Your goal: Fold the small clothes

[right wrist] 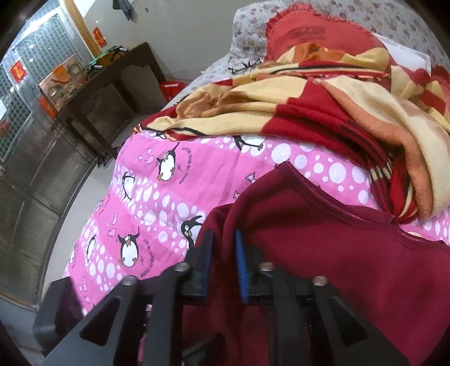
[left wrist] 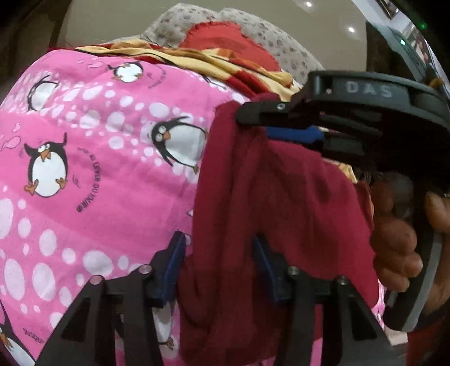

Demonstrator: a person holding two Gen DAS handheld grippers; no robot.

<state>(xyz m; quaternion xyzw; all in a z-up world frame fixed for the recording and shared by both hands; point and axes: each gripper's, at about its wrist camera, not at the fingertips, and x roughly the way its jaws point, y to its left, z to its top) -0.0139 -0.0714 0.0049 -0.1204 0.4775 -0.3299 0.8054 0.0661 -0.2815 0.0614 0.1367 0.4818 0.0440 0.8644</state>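
Left wrist view shows the maroon garment (left wrist: 281, 202), soft, light and limp, draped over the pink penguin sheet (left wrist: 84, 169), bunched between the left gripper (left wrist: 219, 259) fingers and pinched near its edge by the right gripper (right wrist: 223, 253), best held at hems.

You are in a bedroom of a home. You work over a bed with a pink penguin sheet (right wrist: 146, 202), a red and yellow blanket (right wrist: 323, 112) and a floral pillow (right wrist: 247, 25). A dark wooden cabinet (right wrist: 112, 84) stands by the wall.
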